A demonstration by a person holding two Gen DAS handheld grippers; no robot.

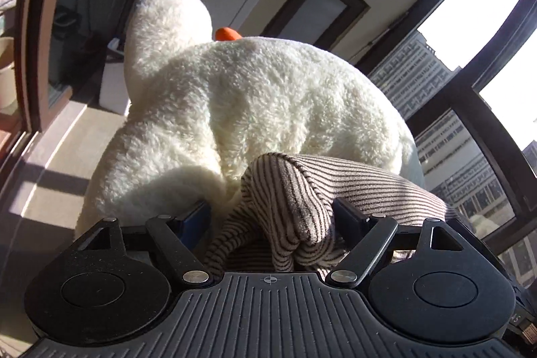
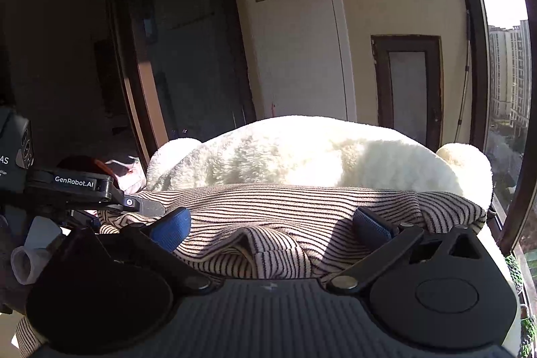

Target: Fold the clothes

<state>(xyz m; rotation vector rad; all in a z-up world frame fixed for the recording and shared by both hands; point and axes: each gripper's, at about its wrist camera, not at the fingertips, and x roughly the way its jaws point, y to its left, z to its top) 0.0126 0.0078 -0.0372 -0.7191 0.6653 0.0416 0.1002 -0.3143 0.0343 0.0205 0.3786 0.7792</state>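
- The beige knit garment with thin dark stripes [image 2: 285, 207] lies draped over the near side of a big white fluffy plush toy with an orange beak [image 1: 235, 109], right in front of both claws.
- Its long axis, judged from the right wrist view, runs side to side across both claws, the stripes following it.
- The right claw [image 2: 272, 227] is released: its blue-padded fingers [image 2: 173, 228] stand wide, with a raised fold of the cloth between them, pads not pressing it.
- The left claw [image 1: 268, 220] is also spread; a bunched hump of the striped cloth rises between its fingers. Whether the pads touch it I cannot tell for sure; it reads as not gripped.
- In the right wrist view the left claw sits at the garment's left end, so each hand is nearest its own end.
- The plush toy just behind would block any push forward; a window [image 1: 486, 32] lies to the right.
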